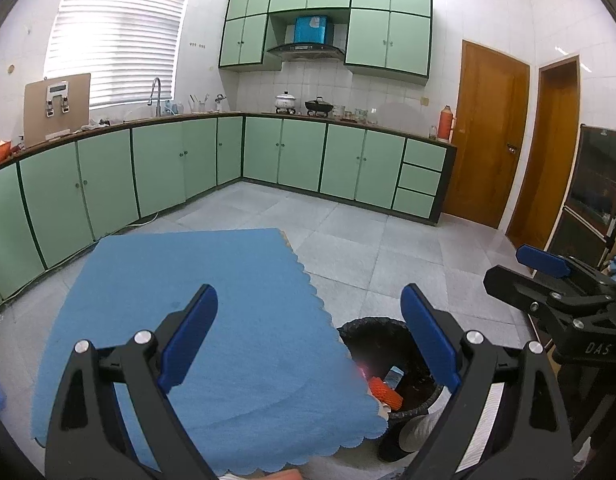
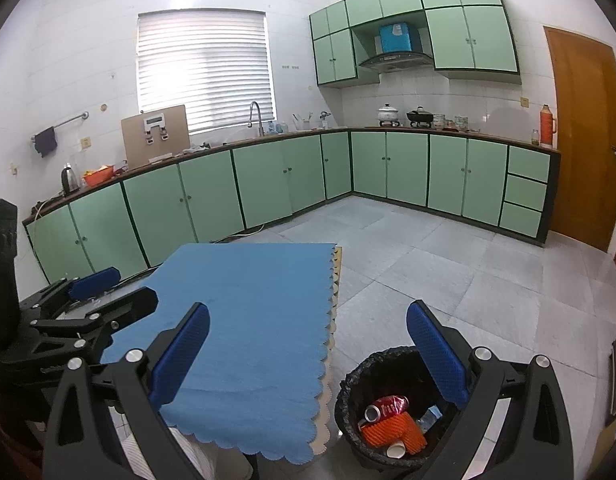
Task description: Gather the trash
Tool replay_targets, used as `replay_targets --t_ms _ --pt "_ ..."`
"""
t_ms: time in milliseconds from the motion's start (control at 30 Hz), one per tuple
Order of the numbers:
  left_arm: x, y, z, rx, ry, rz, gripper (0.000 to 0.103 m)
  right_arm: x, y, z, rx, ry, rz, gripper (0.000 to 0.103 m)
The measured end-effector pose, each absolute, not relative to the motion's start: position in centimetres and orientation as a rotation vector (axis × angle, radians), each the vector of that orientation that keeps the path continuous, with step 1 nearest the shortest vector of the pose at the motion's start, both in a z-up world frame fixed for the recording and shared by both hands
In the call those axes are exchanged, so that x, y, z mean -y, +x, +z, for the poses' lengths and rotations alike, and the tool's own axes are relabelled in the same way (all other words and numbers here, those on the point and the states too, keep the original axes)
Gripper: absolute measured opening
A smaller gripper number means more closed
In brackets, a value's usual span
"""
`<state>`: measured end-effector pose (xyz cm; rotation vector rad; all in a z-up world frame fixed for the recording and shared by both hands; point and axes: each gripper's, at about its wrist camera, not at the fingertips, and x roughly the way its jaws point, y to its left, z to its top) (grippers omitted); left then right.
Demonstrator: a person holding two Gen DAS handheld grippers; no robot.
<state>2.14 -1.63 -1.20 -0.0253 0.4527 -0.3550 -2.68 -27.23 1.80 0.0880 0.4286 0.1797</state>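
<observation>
Both tongs hang released above the desk (image 2: pixel 243 320), which is covered by a blue scalloped cloth (image 1: pixel 211 340). The left tongs (image 1: pixel 308 340) gape wide with nothing between them, and so do the right tongs (image 2: pixel 308 356). The trash sits in a black lined bin (image 2: pixel 348 392) on the floor just beside the desk's corner: a red can (image 2: pixel 388 406), an orange ridged piece (image 2: pixel 392 430) (material unclear) and a small white cup (image 2: pixel 396 450).
</observation>
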Motion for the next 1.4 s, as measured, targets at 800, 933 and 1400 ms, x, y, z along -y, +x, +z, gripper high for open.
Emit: replay_targets --t_ms 800,933,1400 --pt "1.53 1.71 -1.1 -0.44 -0.013 -0.342 0.09 27.01 -2.65 1.87 -0.414 0.085 0.191 0.097" --pt "1.62 1.72 -1.04 -0.442 -0.011 -0.343 0.09 26.93 -2.68 1.87 -0.415 0.085 0.191 0.097" --pt "1.54 2.02 -1.24 -0.449 -0.011 -0.335 0.09 26.84 -2.53 2.11 -0.417 0.088 0.193 0.097"
